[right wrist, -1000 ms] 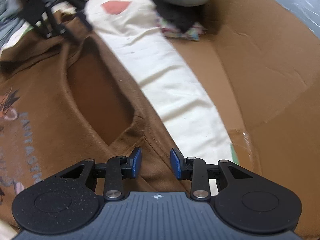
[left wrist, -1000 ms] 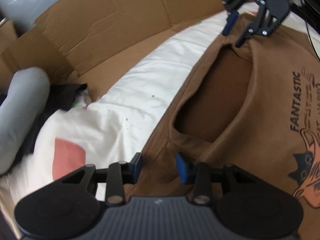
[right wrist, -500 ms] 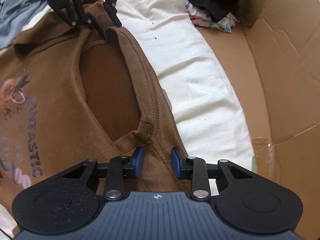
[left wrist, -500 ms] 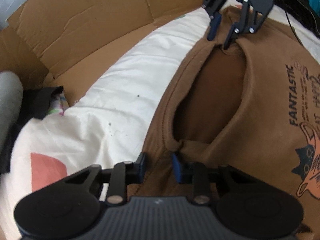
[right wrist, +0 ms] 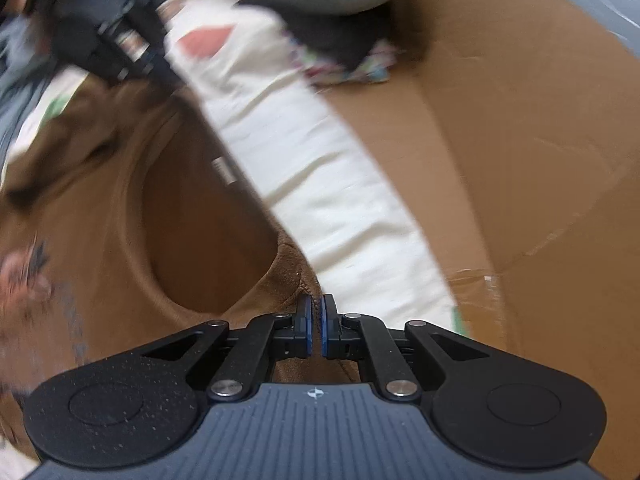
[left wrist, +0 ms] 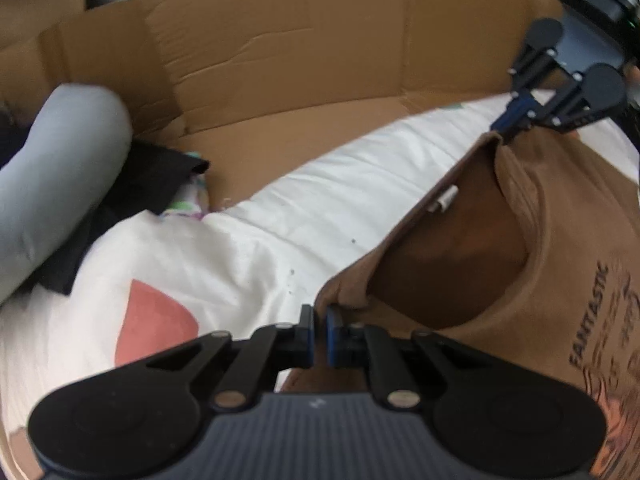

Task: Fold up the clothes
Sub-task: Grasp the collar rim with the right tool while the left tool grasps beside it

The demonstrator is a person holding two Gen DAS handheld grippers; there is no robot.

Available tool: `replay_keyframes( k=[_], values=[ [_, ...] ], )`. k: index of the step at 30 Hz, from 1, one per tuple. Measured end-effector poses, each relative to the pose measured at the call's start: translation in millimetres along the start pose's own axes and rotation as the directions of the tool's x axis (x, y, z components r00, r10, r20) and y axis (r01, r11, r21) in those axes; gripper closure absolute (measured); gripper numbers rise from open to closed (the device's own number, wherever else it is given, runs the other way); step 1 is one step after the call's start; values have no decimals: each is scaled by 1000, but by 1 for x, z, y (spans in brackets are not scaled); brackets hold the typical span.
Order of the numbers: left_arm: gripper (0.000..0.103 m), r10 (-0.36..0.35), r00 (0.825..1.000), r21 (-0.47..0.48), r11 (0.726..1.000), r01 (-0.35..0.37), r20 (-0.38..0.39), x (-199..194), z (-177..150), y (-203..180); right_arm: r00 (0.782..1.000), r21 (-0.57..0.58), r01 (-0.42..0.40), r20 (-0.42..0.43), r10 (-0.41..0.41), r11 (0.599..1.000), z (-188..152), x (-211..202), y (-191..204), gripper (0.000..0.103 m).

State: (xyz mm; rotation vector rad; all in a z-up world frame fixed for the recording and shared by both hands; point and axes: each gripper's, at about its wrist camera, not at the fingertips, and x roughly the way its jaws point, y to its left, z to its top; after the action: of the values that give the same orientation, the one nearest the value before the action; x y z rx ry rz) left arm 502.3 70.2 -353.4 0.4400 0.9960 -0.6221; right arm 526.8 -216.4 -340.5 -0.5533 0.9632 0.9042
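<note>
A brown T-shirt with "FANTASTIC" lettering and a cat print hangs stretched between both grippers, its neck opening gaping. My left gripper is shut on one shoulder of the shirt beside the collar. My right gripper is shut on the other shoulder; in the left wrist view the right gripper pinches the far corner of the collar. The brown T-shirt looks blurred in the right wrist view, and the left gripper is a dark smear at the upper left.
A white sheet with a red patch covers the bed. Brown cardboard walls stand behind it. A grey bolster and dark and patterned clothes lie at the far end.
Both grippers have shut on the shirt's shoulders and lifted it off the sheet. The neck opening has stretched wider and the views have swung.
</note>
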Motion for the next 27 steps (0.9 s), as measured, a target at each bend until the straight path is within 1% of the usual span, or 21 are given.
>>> replay_keyframes(
  k=[2,4,5,6,8,9,10,11,15,18,20,21,23,25,27],
  values=[
    [96,3,1000,-61,998,-2,3,1,3,5,1000,50,15,15,-16,999,1,-2,-7,101],
    [95,19,1000,-149,989,-18,4,4,2,12,999,103,32,25,-35,994,2,2,-12,102],
    [92,27,1000,-191,981,-26,5,6,2,15,998,135,49,29,-53,990,3,5,-15,102],
    [90,67,998,-227,972,-63,7,4,1,17,996,170,71,33,-78,983,3,8,-18,101],
    [92,141,990,-299,945,-132,8,1,1,22,989,258,132,33,-145,957,3,11,-25,102],
    [92,145,989,-330,935,-132,17,-3,1,26,987,283,142,35,-158,949,3,9,-26,101],
    [92,142,990,-351,928,-124,24,-6,1,29,988,290,134,40,-152,948,3,6,-25,100],
    [92,135,990,-355,928,-115,31,-9,2,30,988,298,126,46,-146,946,3,3,-24,100],
    [90,110,992,-322,943,-85,60,-22,10,23,990,328,93,70,-122,940,4,-9,-20,100],
    [91,97,993,-349,935,-69,64,-23,14,15,991,344,69,86,-105,937,5,-16,-15,100],
    [89,80,994,-293,954,-56,71,-22,17,0,991,325,59,95,-95,944,7,-17,-5,100],
    [86,71,995,-265,963,-49,73,-21,19,-8,991,311,51,101,-87,949,8,-18,1,99],
    [82,53,996,-209,977,-36,77,-20,22,-23,994,288,19,99,-50,957,9,-17,12,99],
    [82,42,998,-173,984,-32,52,-16,22,-37,996,268,-10,88,-14,963,10,-14,23,99],
    [81,39,999,-183,983,-33,31,-12,20,-44,998,255,-18,64,2,967,8,-7,34,98]
  ],
)
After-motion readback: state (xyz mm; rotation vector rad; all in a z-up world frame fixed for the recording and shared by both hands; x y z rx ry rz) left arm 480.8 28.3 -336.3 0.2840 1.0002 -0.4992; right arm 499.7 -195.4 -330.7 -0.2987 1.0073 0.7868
